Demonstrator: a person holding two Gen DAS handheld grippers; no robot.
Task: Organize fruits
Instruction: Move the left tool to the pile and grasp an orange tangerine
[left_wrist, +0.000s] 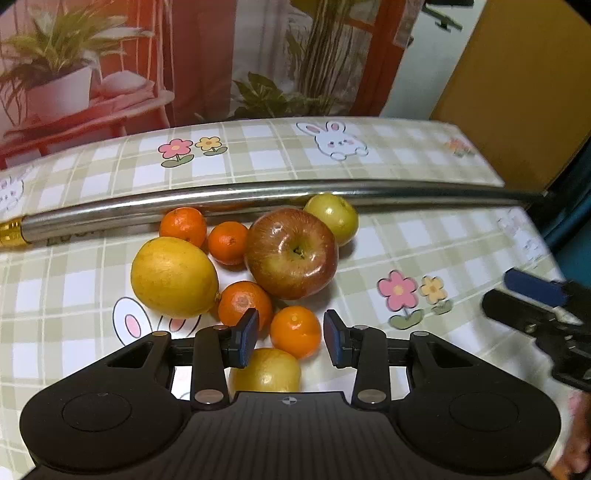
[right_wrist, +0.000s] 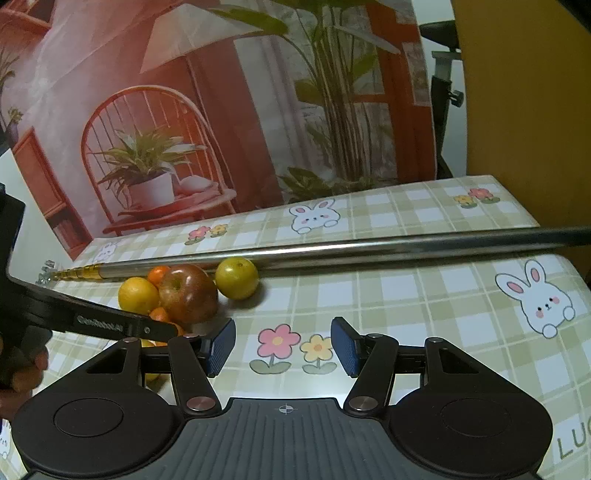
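The far side of the fruit pile (left_wrist: 258, 266) is blocked by a metal pole (left_wrist: 258, 197) laid across the table, touched by the far fruits. Bare tablecloth (right_wrist: 424, 306) is left open to the right of the pile, up to the pole.

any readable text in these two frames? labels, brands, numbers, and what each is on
"LU", cut off at the frame edge: printed on the tablecloth, bottom right of the right wrist view.
Embossed brand word on the left gripper arm in the right wrist view: too blurred to read for sure.
Dark print on the tablecloth just below the metal pole, left wrist view: partly hidden, unreadable.
No numbers, and no stickers visible on the fruit.
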